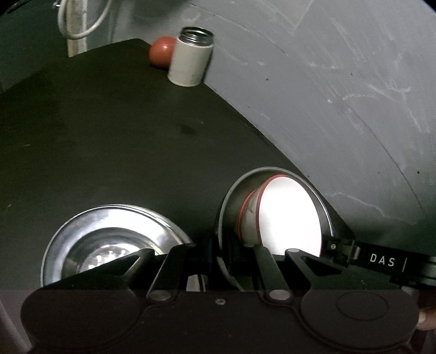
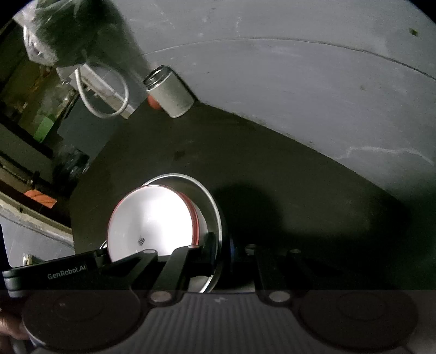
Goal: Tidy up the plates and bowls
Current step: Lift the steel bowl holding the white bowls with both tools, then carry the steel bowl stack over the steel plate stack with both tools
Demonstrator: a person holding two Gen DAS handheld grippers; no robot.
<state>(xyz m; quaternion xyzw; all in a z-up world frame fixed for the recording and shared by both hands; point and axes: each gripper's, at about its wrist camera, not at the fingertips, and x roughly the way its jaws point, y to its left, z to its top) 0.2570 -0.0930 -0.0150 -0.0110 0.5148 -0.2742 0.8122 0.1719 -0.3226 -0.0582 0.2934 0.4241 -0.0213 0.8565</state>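
A steel dish (image 1: pixel 231 196) holding stacked white bowls with red rims (image 1: pixel 288 215) is gripped from two sides over the dark table. My left gripper (image 1: pixel 226 256) is shut on the dish's rim on one side. On the opposite side my right gripper (image 2: pixel 229 250) is shut on the same dish (image 2: pixel 209 201), and the bowls (image 2: pixel 150 217) show bright white inside it. A second steel plate (image 1: pixel 109 239) lies flat on the table to the left of the held dish, partly hidden behind my left gripper's finger.
A white open-topped tin (image 1: pixel 190 60) and a red ball (image 1: pixel 160 54) stand at the table's far corner against the grey wall (image 1: pixel 327 81). A white cable (image 1: pixel 81 24) hangs beyond the table. A plastic bag (image 2: pixel 54 35) hangs past the left edge.
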